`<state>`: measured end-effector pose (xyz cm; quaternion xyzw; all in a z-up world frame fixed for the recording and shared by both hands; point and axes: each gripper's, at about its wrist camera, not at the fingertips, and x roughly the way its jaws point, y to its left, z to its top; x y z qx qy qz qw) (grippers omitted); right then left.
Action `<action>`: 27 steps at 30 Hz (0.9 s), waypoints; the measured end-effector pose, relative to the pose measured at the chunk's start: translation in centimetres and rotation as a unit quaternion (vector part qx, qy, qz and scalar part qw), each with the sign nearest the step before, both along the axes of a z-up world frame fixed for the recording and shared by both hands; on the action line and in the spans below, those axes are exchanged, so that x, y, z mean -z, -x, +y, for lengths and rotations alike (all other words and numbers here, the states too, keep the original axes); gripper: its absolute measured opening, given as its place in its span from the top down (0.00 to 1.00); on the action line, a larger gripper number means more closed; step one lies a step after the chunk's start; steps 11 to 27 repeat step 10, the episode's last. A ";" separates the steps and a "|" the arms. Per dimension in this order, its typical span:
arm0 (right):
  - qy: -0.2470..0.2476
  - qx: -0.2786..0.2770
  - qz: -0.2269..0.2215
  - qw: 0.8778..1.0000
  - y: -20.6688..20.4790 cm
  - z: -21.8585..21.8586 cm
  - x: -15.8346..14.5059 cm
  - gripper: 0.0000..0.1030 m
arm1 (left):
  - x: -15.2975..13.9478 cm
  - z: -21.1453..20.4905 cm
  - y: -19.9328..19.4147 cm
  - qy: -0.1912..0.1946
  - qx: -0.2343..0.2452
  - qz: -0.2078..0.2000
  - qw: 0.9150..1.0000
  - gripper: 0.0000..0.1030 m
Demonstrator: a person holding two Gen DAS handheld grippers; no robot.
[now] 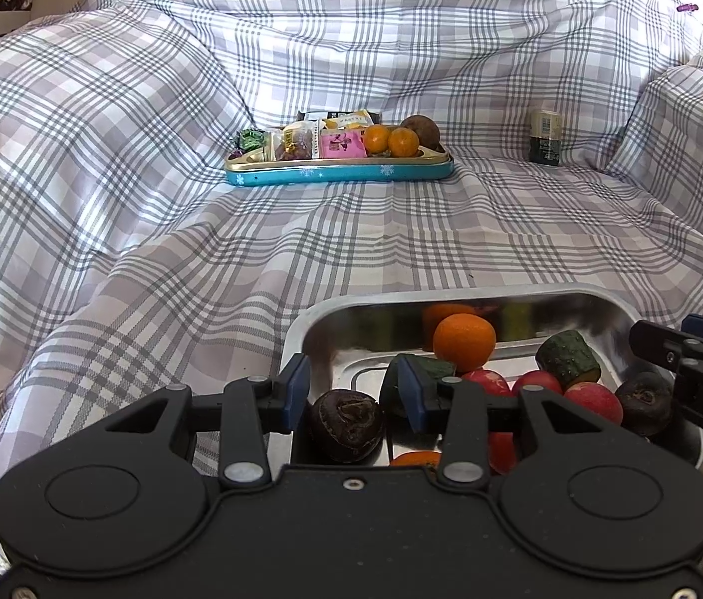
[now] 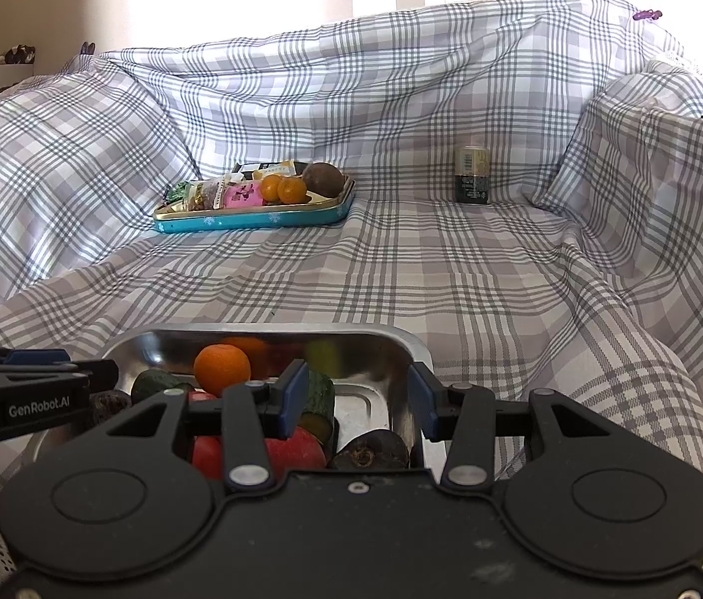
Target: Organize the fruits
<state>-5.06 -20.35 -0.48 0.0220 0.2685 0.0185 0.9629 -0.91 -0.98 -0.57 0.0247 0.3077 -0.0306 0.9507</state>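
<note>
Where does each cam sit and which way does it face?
Left wrist: on the left gripper, over the steel tray's left end, facing the sofa back; right gripper's tip at right.
Right wrist: on the right gripper, over the tray's right end; left gripper at left.
Shared: orange, blue tin, bottle.

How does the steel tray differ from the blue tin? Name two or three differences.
The steel tray is plain shiny metal; the blue tin is turquoise with snowflakes and a gold rim. The tray lies near, under both tongs; the tin lies far back on the cloth. The tray holds only produce; the tin also holds wrapped snacks. Both hold oranges and a dark round fruit.
</note>
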 end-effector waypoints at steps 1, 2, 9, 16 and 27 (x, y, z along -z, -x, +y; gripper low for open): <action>0.000 0.000 0.000 1.000 0.0 0.0 0.0 0.55 | 0.0 -0.1 0.1 -0.002 0.000 -0.002 1.000 0.53; 0.000 0.001 0.000 1.000 0.0 -0.1 0.0 0.55 | 0.0 -0.1 0.1 -0.003 0.000 -0.004 1.000 0.53; -0.012 0.009 0.001 1.000 0.0 -0.4 -0.1 0.55 | -0.1 -0.4 0.4 -0.014 0.000 -0.020 1.000 0.52; -0.013 0.010 0.001 1.000 0.0 -0.5 -0.1 0.55 | -0.2 -0.3 0.5 -0.013 0.000 -0.022 1.000 0.52; -0.013 0.010 0.001 1.000 0.0 -0.5 -0.1 0.55 | -0.2 -0.3 0.5 -0.013 0.000 -0.022 1.000 0.52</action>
